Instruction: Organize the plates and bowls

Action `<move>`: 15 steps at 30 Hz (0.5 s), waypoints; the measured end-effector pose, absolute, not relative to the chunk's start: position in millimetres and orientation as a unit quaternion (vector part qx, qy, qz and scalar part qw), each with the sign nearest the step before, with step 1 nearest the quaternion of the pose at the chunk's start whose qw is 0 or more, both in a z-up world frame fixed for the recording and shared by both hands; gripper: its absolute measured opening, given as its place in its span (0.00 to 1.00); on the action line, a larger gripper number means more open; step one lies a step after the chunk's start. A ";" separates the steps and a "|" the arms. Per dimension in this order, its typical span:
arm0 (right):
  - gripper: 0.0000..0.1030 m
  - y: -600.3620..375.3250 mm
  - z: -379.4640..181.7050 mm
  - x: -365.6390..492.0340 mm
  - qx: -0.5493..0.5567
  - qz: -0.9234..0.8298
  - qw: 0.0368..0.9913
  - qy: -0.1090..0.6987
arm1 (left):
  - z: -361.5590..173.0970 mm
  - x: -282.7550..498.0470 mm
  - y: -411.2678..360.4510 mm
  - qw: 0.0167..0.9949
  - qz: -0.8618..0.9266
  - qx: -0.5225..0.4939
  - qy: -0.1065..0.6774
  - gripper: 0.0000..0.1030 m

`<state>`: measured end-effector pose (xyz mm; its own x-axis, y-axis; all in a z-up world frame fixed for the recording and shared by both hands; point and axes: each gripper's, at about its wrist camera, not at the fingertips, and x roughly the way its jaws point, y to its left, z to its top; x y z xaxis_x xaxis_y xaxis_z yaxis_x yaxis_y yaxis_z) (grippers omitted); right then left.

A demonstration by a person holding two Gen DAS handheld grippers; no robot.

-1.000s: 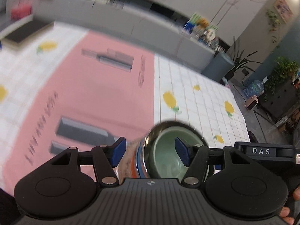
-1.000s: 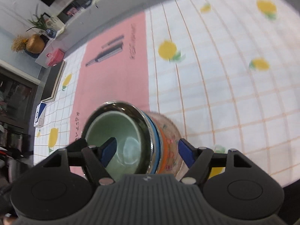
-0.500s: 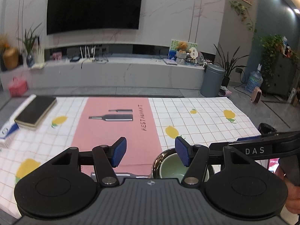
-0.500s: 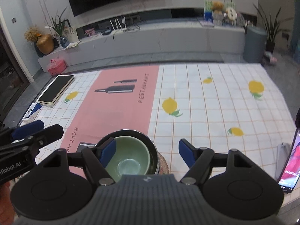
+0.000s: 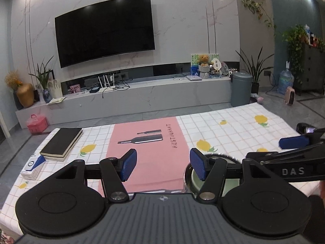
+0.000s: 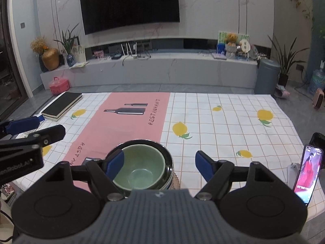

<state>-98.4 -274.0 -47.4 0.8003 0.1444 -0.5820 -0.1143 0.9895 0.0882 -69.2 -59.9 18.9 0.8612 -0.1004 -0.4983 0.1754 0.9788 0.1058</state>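
A stack of nested bowls stands at the near edge of the table. A pale green bowl [image 6: 140, 170] sits on top inside a dark shiny bowl [image 6: 166, 156], with more dishes under them. My right gripper [image 6: 159, 165] is open and empty just above and behind the stack. The stack shows in the left wrist view [image 5: 229, 181], mostly hidden behind my left gripper's right finger. My left gripper [image 5: 162, 167] is open and empty, to the left of the stack. Each gripper shows in the other's view: the right one [image 5: 294, 142], the left one [image 6: 22, 126].
The table carries a checked cloth with lemons and a pink strip [image 6: 126, 120]. A black notebook [image 6: 62, 105] and a small blue-white box [image 5: 32, 165] lie at the left. A lit phone [image 6: 308, 172] stands at the right edge. A TV wall lies beyond.
Both grippers have risen and tilted up from looking down at the stack to looking level across the table. The stack has stayed put. Both grippers stay open.
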 end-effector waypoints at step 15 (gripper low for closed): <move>0.80 -262.9 -79.1 -133.7 0.013 0.039 0.950 0.309 | -26.6 -86.7 -46.7 0.940 -0.039 0.057 0.334 0.71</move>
